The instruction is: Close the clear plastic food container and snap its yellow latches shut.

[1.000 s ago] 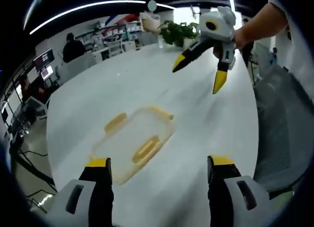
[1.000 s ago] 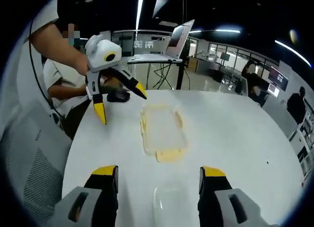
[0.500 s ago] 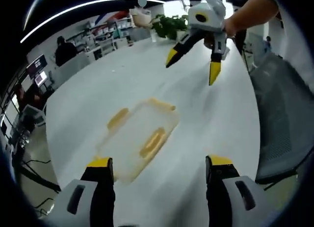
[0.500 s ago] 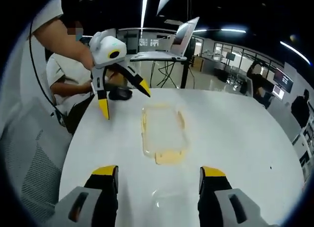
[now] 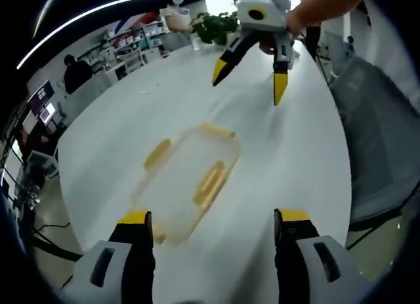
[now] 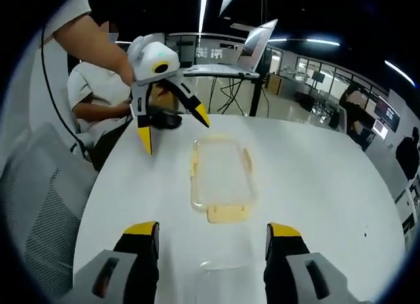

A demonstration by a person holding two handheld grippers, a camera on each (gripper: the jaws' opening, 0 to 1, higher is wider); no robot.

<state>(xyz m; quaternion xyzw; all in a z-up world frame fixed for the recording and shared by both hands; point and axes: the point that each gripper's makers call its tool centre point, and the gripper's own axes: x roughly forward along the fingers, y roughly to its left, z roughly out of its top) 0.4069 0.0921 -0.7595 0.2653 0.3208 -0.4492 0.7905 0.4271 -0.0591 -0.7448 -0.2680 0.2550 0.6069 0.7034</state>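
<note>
Office space all around, with a big white table (image 5: 131,107) in the middle of it. At 9 o'clock in the left gripper view a person sits at some monitors.

Left gripper view, left to right: the left gripper (image 5: 211,220) comes up from 6 o'clock with its yellow-tipped jaws spread wide, holding nothing. Between and just past them lies the lid (image 5: 187,179), clear with yellow latches, flat on the table at about the center. Up at 1 o'clock the right gripper (image 5: 248,83) hangs over the table in a hand (image 5: 308,8), jaws apart too, nothing in them.

Right gripper view: at 10 o'clock the left gripper (image 6: 172,130) hovers above the table, jaws open, a bare arm behind it. Someone else sits behind that. The lid (image 6: 220,179) is dead center, one yellow latch (image 6: 227,213) pointing toward 6. A laptop (image 6: 233,58) sits on a stand at 12. At 6 o'clock, between the right gripper's (image 6: 213,233) open jaws, there's a faint clear tub (image 6: 223,268), hard to make out.
</note>
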